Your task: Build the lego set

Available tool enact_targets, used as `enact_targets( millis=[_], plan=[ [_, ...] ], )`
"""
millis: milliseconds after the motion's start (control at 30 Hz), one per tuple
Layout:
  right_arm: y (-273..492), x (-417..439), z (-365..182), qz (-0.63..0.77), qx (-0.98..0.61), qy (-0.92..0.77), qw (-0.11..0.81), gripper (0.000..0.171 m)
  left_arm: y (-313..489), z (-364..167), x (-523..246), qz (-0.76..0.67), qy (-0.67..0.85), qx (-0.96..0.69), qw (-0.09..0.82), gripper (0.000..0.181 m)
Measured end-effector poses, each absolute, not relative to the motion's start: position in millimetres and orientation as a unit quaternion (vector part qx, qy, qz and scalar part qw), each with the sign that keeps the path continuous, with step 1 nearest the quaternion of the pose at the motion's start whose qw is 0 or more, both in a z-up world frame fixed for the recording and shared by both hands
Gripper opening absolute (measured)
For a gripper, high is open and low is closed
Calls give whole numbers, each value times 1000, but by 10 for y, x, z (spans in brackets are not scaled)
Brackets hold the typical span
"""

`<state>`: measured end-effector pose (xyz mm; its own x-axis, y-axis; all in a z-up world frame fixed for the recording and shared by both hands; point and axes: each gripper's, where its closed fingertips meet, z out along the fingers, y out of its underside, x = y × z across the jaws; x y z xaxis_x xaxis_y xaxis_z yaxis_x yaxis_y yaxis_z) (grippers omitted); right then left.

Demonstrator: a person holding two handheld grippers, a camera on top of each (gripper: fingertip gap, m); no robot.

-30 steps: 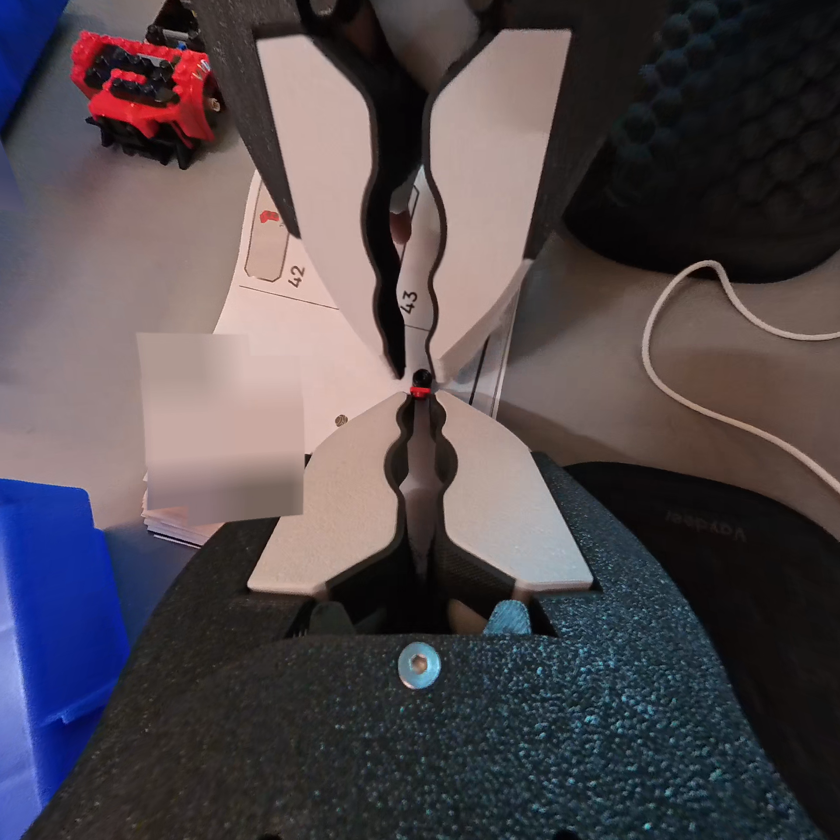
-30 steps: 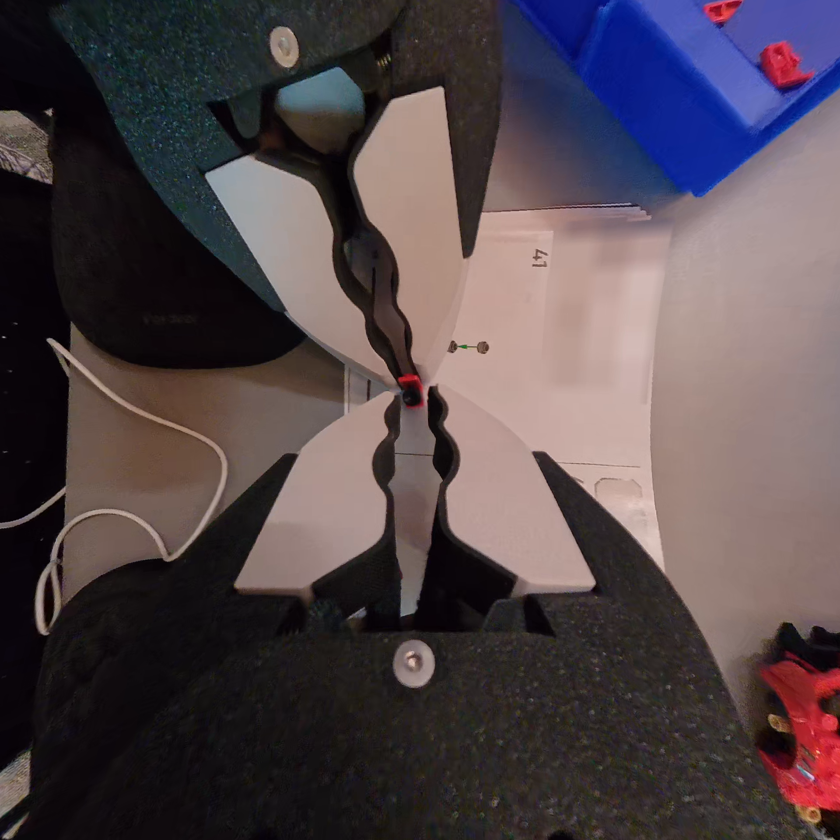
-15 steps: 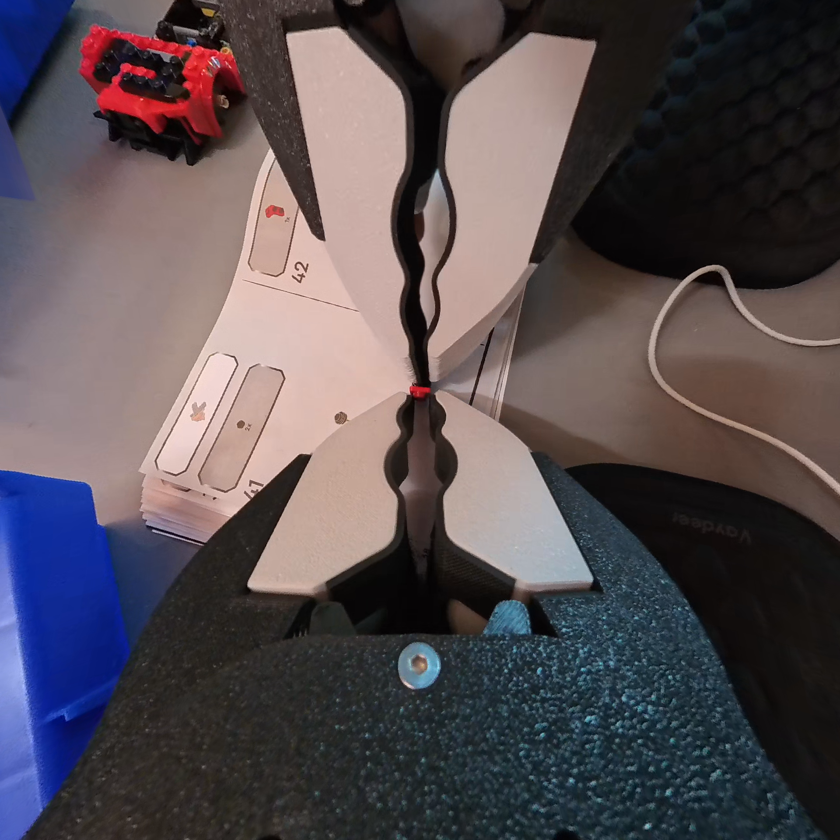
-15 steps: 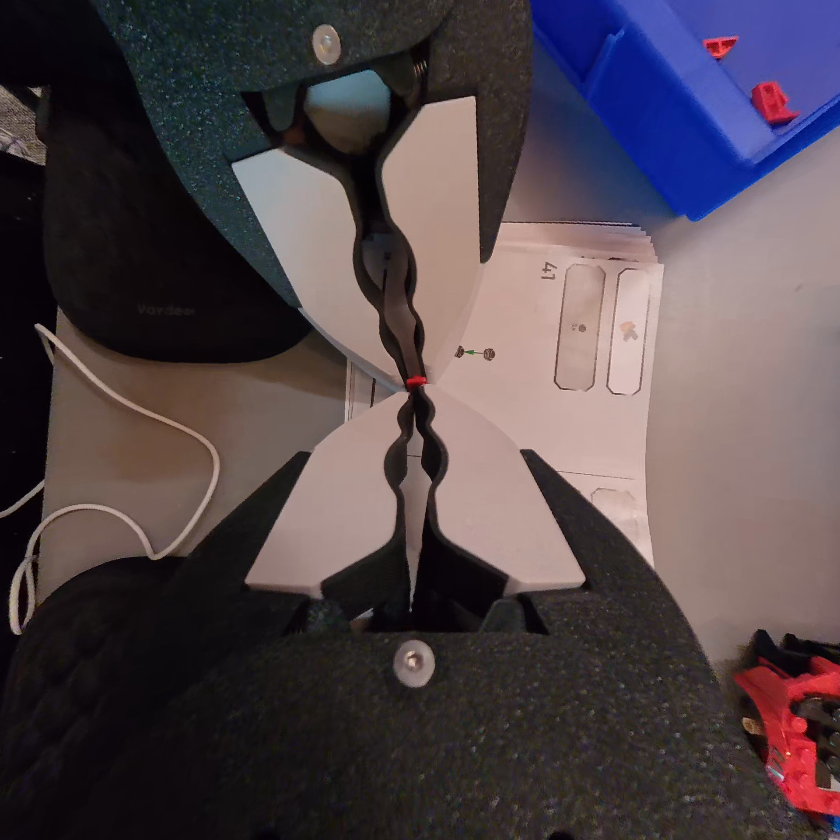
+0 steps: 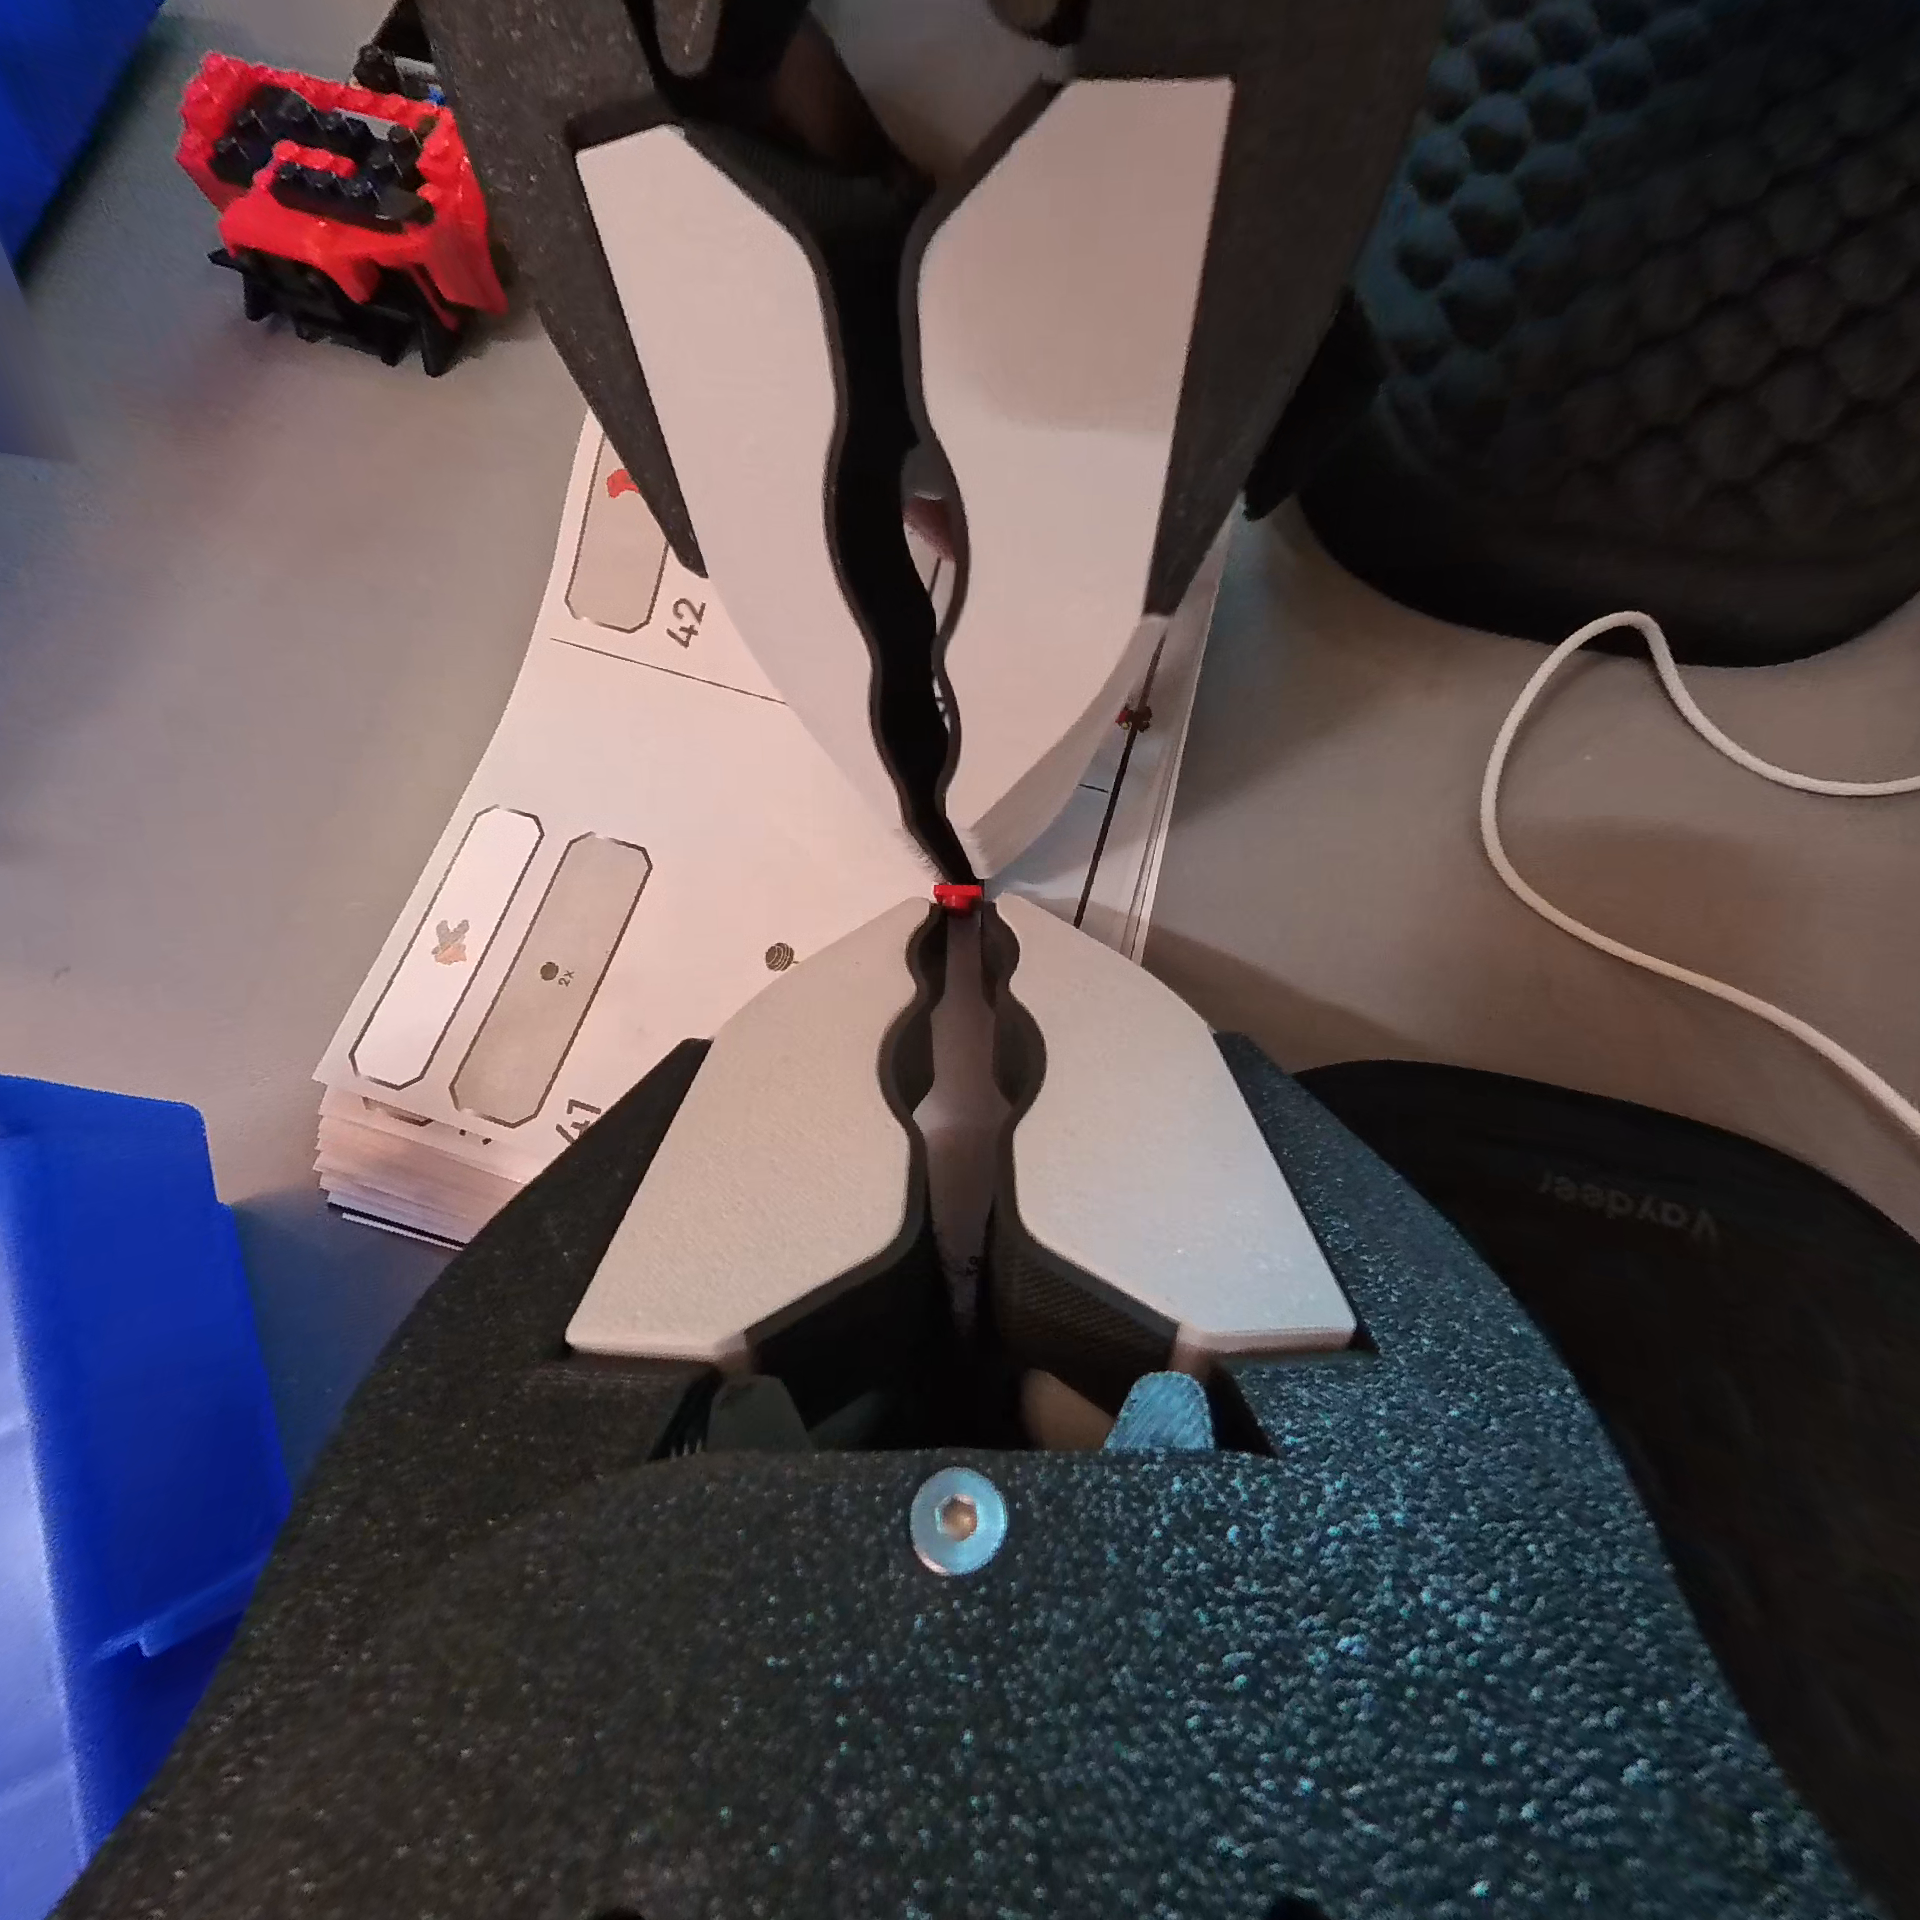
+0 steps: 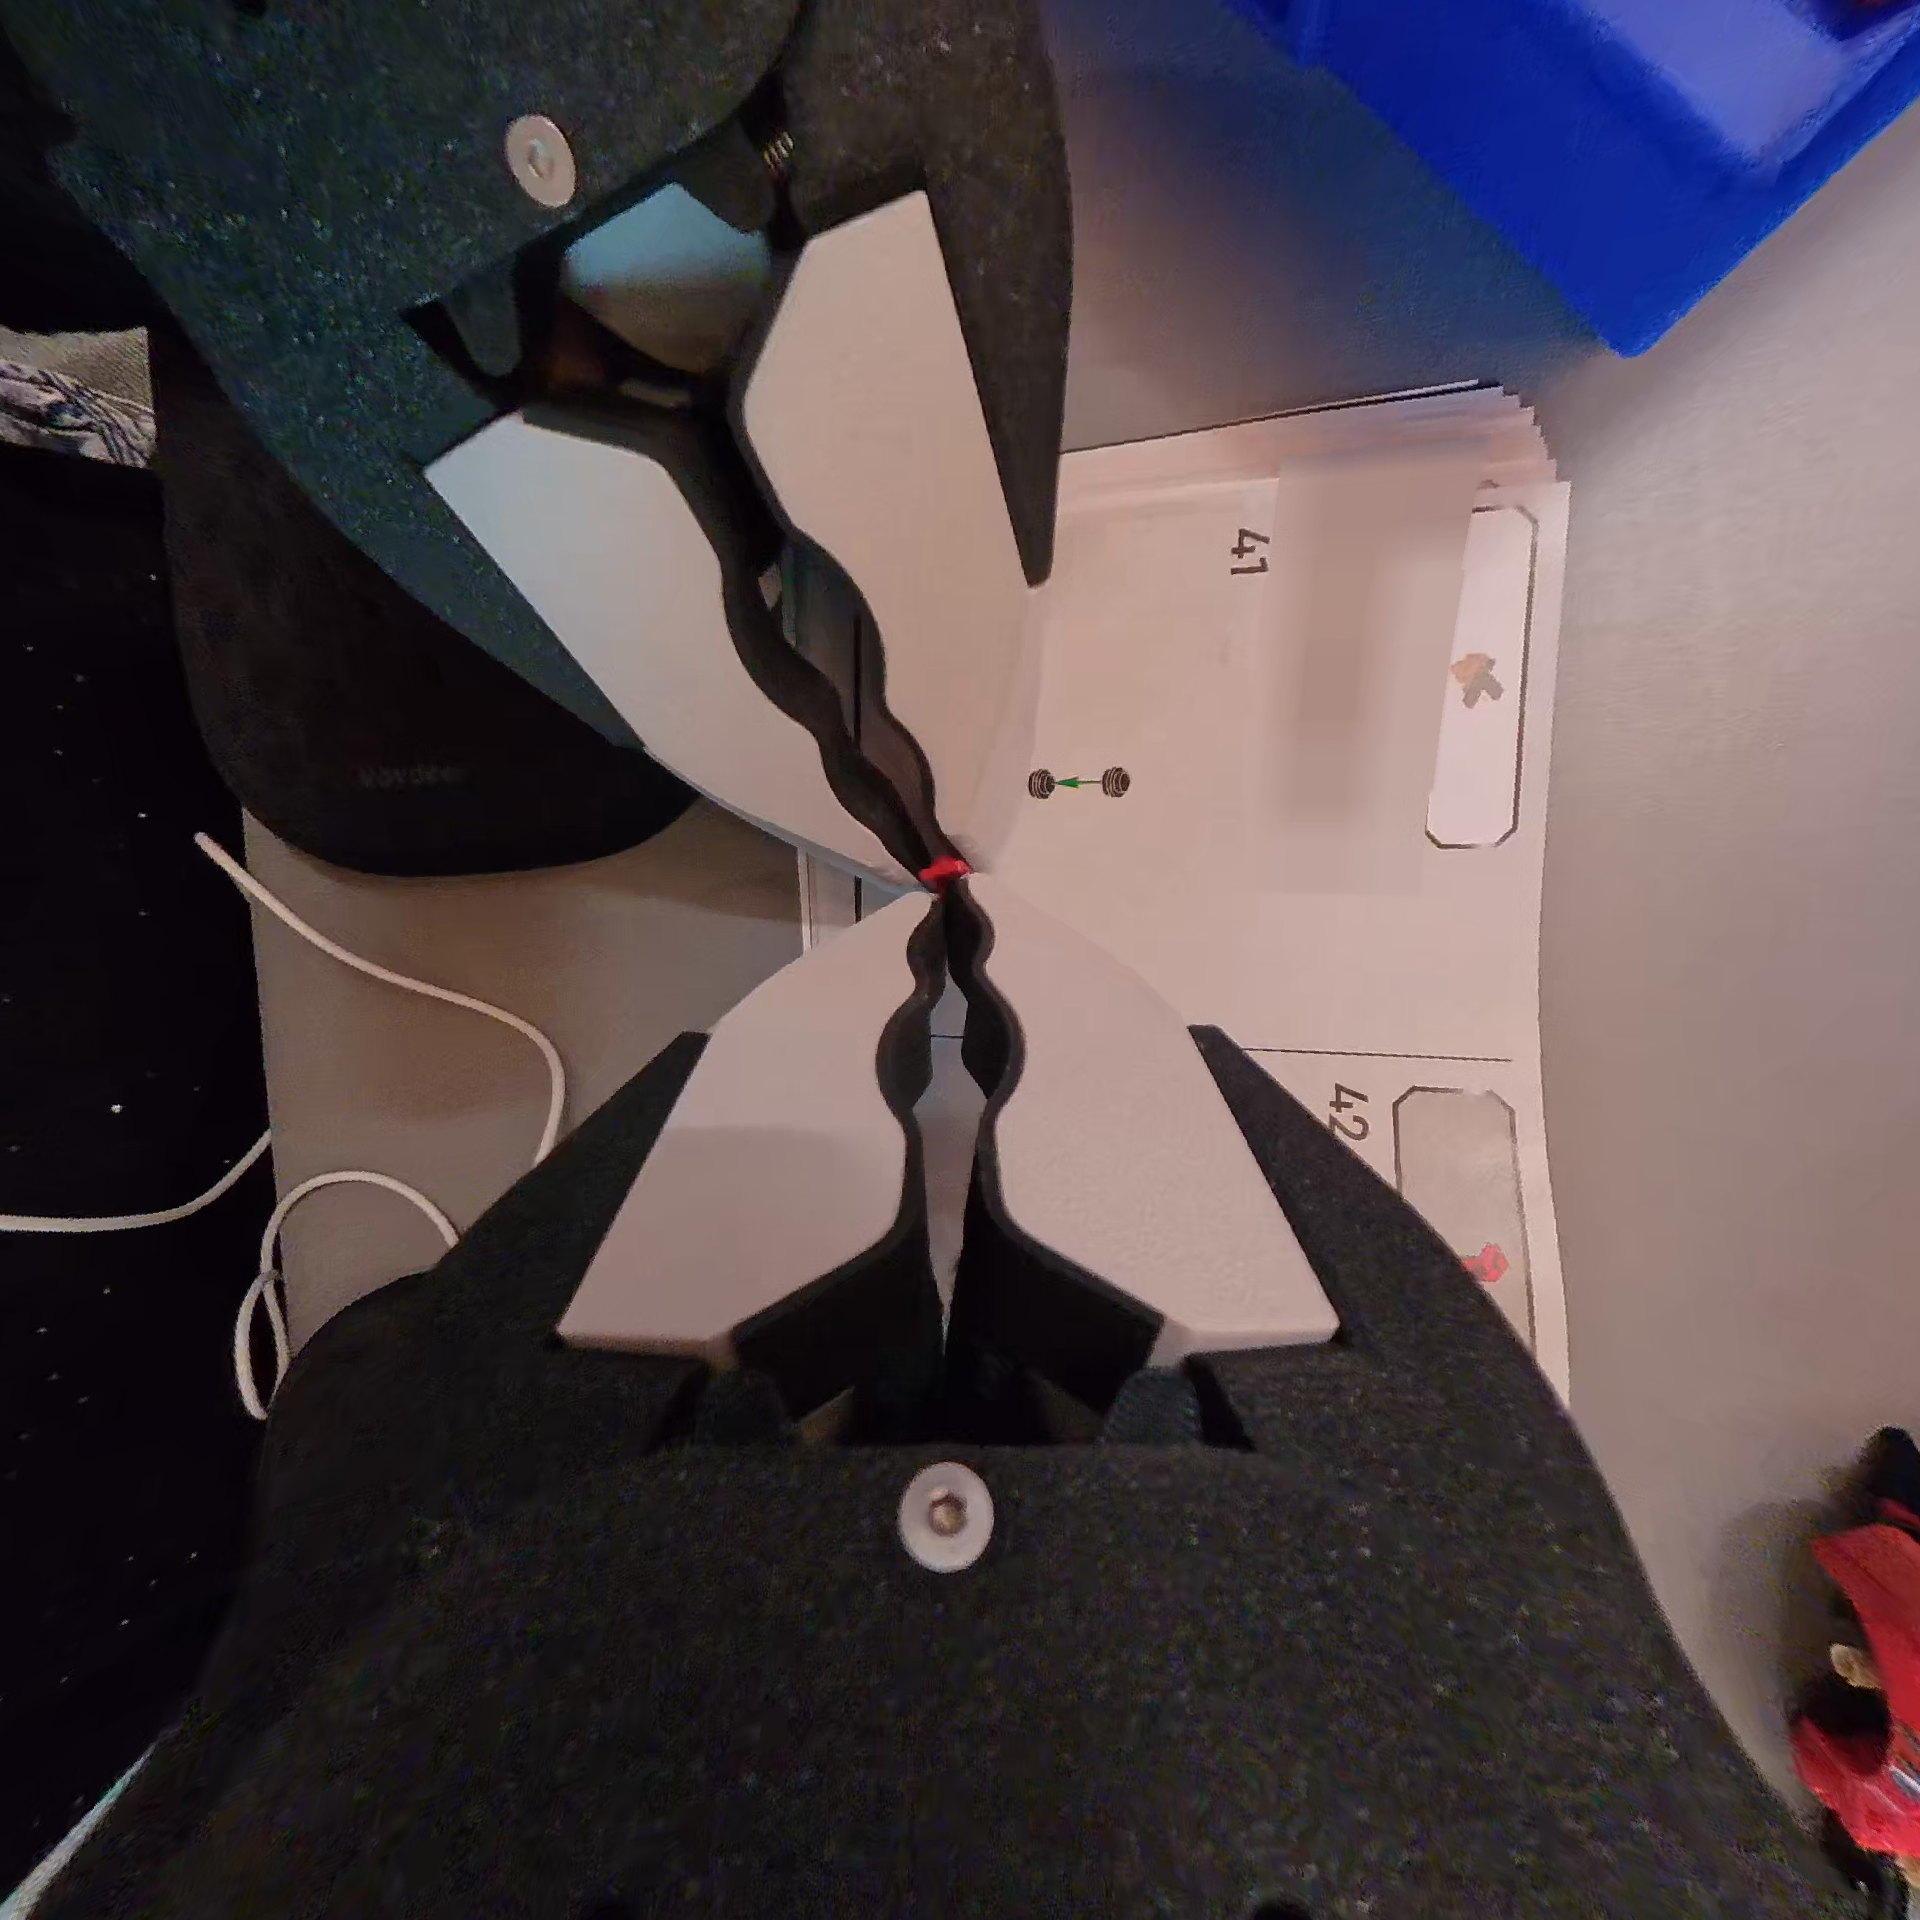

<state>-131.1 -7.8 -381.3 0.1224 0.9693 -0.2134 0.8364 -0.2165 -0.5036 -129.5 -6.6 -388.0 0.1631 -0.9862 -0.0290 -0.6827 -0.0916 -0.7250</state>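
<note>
My left gripper (image 5: 956, 912) and right gripper (image 6: 943, 906) meet tip to tip above the open instruction booklet (image 5: 665, 790). The left gripper is shut on a tiny red lego piece (image 5: 956, 894), which sticks out of its tips. The same piece shows in the right wrist view (image 6: 943, 868). The right gripper (image 5: 951, 864) comes in from the far side, shut, with its tips against the red piece. The small black piece it closed around is hidden between its tips. The left gripper (image 6: 935, 860) enters the right wrist view from the upper left.
A partly built red and black lego model (image 5: 332, 208) stands on the grey table, also in the right wrist view (image 6: 1860, 1662). Blue parts bins (image 5: 104, 1351) (image 6: 1558, 135), a white cable (image 5: 1558, 831), a dark knobbly cushion (image 5: 1662, 312) and a black pad (image 5: 1662, 1299) surround the booklet (image 6: 1195, 935). Only a small space, under 4 cm, lies between the two pairs of fingers.
The right gripper's fingers have closed on the black piece at the red piece's end, so the black piece no longer shows. Both grippers stay tip to tip and have shifted slightly.
</note>
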Motion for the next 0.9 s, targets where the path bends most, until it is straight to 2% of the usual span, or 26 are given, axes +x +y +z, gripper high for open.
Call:
enact_targets(
  millis=[533, 567, 600, 633, 767, 900],
  plan=[
    [-81, -1312, -3799, 253, -727, -624, 131, 1, -66, -3882, -1293, -243, 599, -698, 309, 6],
    [-84, -1311, -3781, 261, -725, -623, 136, 1, -66, -3882, -1293, -242, 599, -698, 310, 6],
    [-85, -1313, -3750, 270, -721, -621, 144, 14, -66, -3882, -1293, -242, 599, -697, 310, 6],
    [-82, -1298, -3728, 272, -719, -623, 149, 14, -66, -3882, -1293, -242, 599, -698, 309, 6],
    [-59, -1265, -3723, 268, -705, -633, 173, 14, -66, -3883, -1293, -246, 598, -699, 307, 6],
    [-50, -1293, -3765, 276, -703, -629, 186, 6, -66, -3882, -1292, -246, 597, -699, 307, 6]
  ],
)
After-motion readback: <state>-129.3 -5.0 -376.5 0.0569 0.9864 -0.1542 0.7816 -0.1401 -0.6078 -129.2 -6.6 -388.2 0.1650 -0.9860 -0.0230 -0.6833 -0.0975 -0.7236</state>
